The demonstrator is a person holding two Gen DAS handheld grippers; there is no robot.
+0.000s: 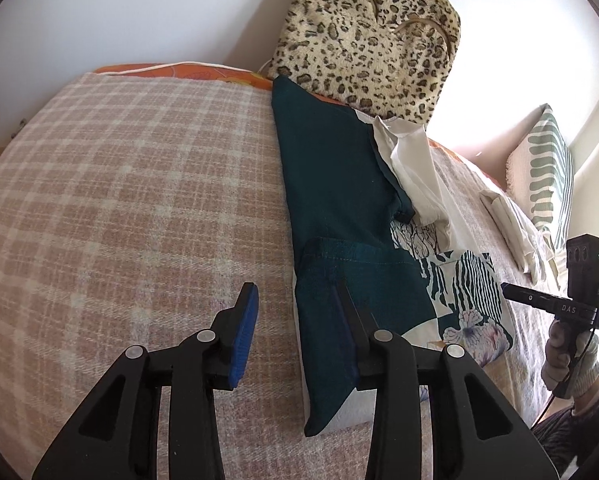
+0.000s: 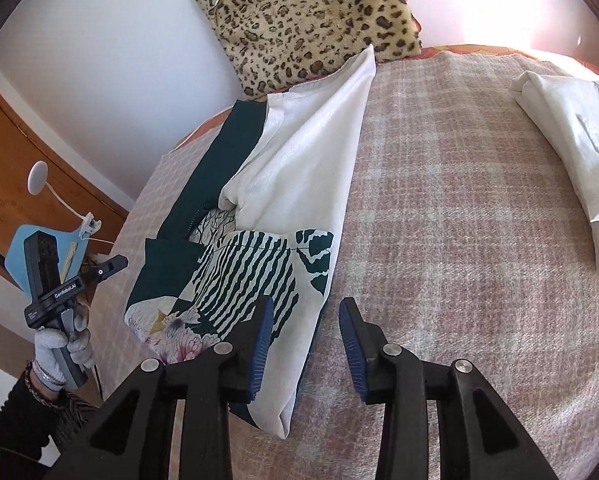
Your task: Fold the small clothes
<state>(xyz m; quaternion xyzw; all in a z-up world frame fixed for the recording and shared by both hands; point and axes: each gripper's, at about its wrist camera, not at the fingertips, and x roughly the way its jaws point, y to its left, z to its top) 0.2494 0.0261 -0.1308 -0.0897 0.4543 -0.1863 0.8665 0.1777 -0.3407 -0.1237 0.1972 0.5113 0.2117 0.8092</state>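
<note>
A small garment in dark teal, white and a zebra-and-flower print (image 1: 339, 208) lies partly folded in a long strip on the pink checked blanket (image 1: 139, 200). It also shows in the right wrist view (image 2: 283, 184). My left gripper (image 1: 295, 300) is open, just above the garment's near left edge. My right gripper (image 2: 305, 320) is open above the garment's near right edge. The right gripper also shows at the right edge of the left wrist view (image 1: 507, 289), and the left gripper shows in the right wrist view (image 2: 117, 264).
A leopard-print cushion (image 1: 363, 36) leans on the wall behind the garment. A folded white cloth (image 2: 571, 136) lies on the blanket to the right. A green-striped pillow (image 1: 547, 172) sits beyond it. A wooden door (image 2: 27, 168) is at the left.
</note>
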